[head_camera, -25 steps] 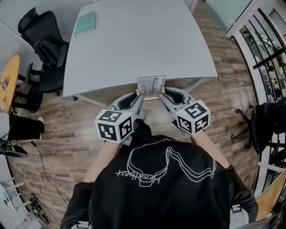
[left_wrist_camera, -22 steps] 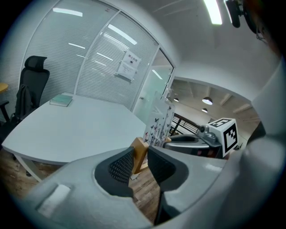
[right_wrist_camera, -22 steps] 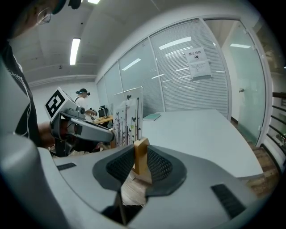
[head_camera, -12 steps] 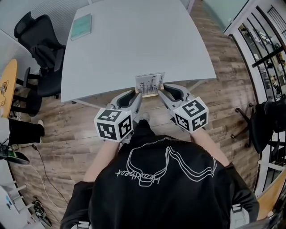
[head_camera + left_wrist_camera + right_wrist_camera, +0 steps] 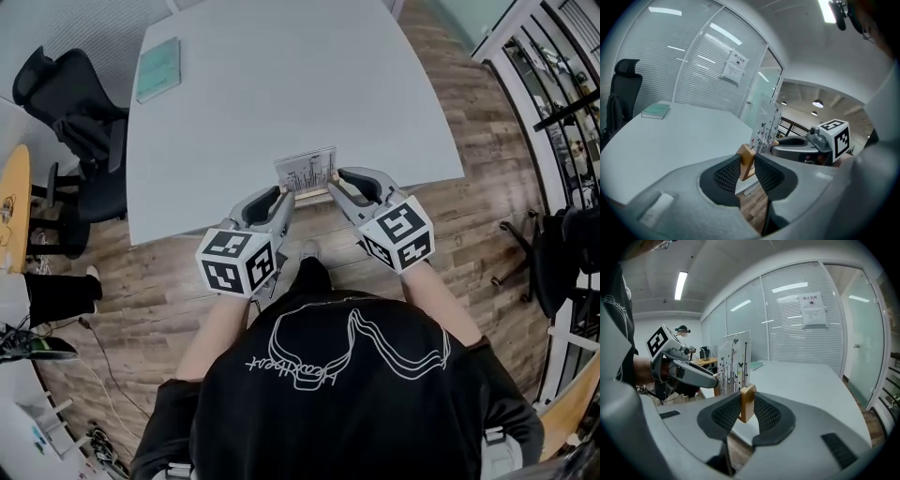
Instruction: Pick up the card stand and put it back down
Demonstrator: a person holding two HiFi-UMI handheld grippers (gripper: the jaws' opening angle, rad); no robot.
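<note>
The card stand (image 5: 307, 173) is a clear upright panel printed with black stems and butterflies, set in a wooden base. It hangs over the near edge of the pale table (image 5: 281, 84). My left gripper (image 5: 285, 199) is shut on the base's left end (image 5: 747, 161). My right gripper (image 5: 336, 184) is shut on the right end (image 5: 747, 402). In the left gripper view the panel (image 5: 765, 127) rises past the jaws with the right gripper (image 5: 806, 143) behind it. In the right gripper view the panel (image 5: 733, 363) stands ahead with the left gripper (image 5: 686, 371) to its left.
A teal book (image 5: 157, 68) lies at the table's far left corner. A black office chair (image 5: 66, 103) stands left of the table. A black railing (image 5: 553, 103) runs along the right. Wood floor (image 5: 141, 281) lies below the table's near edge.
Both grippers have carried the card stand forward, from over the floor just short of the table to over its near edge. Their hold on it looks the same.
</note>
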